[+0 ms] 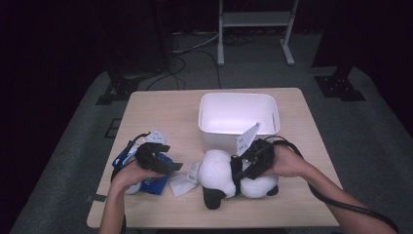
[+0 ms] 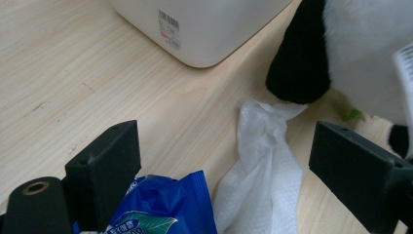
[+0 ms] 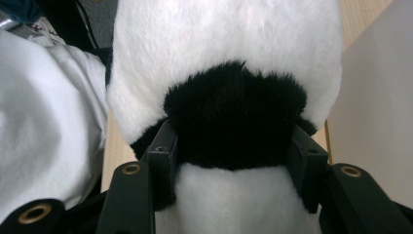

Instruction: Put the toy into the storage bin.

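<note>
Clamping the plush panda (image 3: pixel 229 122) across its black band, the right claw (image 3: pixel 234 151) had both jaws pressed into the fur, as the right gripper view showed from close up; the high view placed that panda (image 1: pixel 229 178) at the near middle of the bench (image 1: pixel 160 109), lying just in front of the white bin (image 1: pixel 238 119), with the right claw (image 1: pixel 251 163) over its back. Beside it, the left claw (image 2: pixel 219 161) was released, its jaws spread wide with nothing pressed between them; the left gripper view revealed a blue packet (image 2: pixel 165 209) beneath the near jaw and a crumpled white tissue (image 2: pixel 263 170) lying between the jaws on the wood, details small from above. Farther off, that view caught a barcode label (image 2: pixel 169 29) on the bin's wall (image 2: pixel 209 29).
</note>
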Demonstrator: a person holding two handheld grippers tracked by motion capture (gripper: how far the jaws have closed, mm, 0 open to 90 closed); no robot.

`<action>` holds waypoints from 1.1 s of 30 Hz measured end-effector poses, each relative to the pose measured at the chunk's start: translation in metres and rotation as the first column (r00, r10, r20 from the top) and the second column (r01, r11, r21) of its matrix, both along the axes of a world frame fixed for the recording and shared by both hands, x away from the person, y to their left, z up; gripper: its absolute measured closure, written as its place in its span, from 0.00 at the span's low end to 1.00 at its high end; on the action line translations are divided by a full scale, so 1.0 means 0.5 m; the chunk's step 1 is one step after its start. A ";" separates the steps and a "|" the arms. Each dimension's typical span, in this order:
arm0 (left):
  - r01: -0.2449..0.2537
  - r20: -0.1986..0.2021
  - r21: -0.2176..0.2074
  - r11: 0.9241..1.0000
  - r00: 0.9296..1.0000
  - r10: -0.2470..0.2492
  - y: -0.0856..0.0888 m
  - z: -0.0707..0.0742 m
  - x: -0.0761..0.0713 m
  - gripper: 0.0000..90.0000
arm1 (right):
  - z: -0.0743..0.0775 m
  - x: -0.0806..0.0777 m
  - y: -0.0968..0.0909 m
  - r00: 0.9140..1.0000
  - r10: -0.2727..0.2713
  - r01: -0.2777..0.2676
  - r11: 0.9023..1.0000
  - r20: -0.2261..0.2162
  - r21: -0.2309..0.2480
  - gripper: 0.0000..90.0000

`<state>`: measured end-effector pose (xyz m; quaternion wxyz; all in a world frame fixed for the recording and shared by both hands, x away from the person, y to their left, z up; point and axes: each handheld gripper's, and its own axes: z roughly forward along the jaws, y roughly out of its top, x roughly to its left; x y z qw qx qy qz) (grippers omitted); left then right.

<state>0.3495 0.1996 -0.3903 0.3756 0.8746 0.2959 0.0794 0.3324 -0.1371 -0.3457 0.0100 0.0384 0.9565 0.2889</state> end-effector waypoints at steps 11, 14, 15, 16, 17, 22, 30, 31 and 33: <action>-0.004 -0.002 -0.006 1.000 1.000 0.004 0.000 -0.001 0.000 0.11 | 0.056 -0.010 -0.010 1.000 0.002 -0.002 1.000 0.011 0.024 0.54; -0.006 -0.001 -0.008 1.000 1.000 0.006 0.001 -0.002 0.000 0.11 | 0.073 -0.012 -0.013 1.000 0.003 -0.003 1.000 0.018 0.027 0.53; -0.005 -0.002 -0.008 1.000 1.000 0.005 0.001 -0.002 0.000 0.11 | 0.078 -0.012 -0.015 1.000 0.001 -0.002 1.000 0.019 0.031 0.53; 0.000 -0.002 -0.003 1.000 1.000 0.000 0.001 -0.002 0.001 0.11 | 0.084 -0.013 -0.016 1.000 -0.004 0.003 0.999 0.019 0.034 0.53; 0.001 -0.002 -0.002 1.000 1.000 -0.001 0.001 -0.002 0.001 0.11 | 0.089 -0.013 -0.018 1.000 -0.003 0.002 0.999 0.020 0.037 0.53; 0.002 -0.006 -0.006 1.000 1.000 -0.002 -0.002 -0.004 0.001 0.11 | 0.116 -0.013 -0.023 0.999 0.000 -0.002 0.999 0.033 0.052 0.53; -0.002 -0.006 -0.006 1.000 1.000 0.002 0.000 -0.004 0.002 0.11 | 0.143 -0.012 -0.022 0.999 0.011 -0.013 0.998 0.036 0.055 0.53; -0.001 -0.006 -0.006 1.000 1.000 0.001 0.000 -0.004 0.001 0.11 | 0.146 -0.011 -0.022 0.999 0.012 -0.014 0.998 0.034 0.057 0.53; 0.000 -0.004 -0.004 1.000 1.000 0.000 0.001 -0.003 0.001 0.11 | 0.152 -0.011 -0.022 0.999 0.009 -0.011 0.998 0.036 0.058 0.53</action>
